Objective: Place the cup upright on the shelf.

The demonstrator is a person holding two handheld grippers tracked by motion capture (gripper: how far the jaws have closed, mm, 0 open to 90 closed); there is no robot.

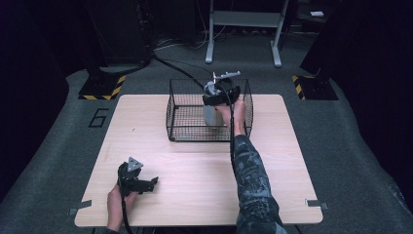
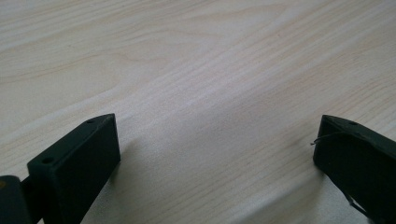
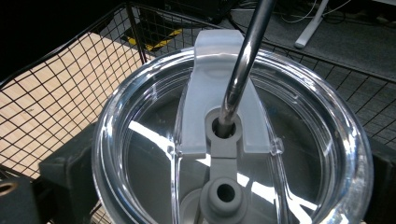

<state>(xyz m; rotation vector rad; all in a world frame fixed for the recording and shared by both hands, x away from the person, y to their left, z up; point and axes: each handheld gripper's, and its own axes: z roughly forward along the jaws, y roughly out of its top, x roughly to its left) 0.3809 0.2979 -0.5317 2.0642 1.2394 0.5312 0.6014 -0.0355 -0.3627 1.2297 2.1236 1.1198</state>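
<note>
Standing upright inside black wire basket [image 1: 176, 113] at far middle of table [image 1: 195, 175]: grey tumbler [image 1: 211, 115], clear lid [image 3: 140, 140] on, metal straw [image 3: 243, 60] through lid's hole; clamped at its sides by right gripper [image 1: 220, 97], jaws on either flank just under lid; mesh walls close around; left gripper [image 1: 146, 184] resting near left, jaws wide apart over bare wood.

Upright steel tumbler [image 1: 211, 115] with clear lid [image 3: 233, 154] and metal straw [image 3: 243, 60], inside wire basket [image 1: 181, 127]
</note>
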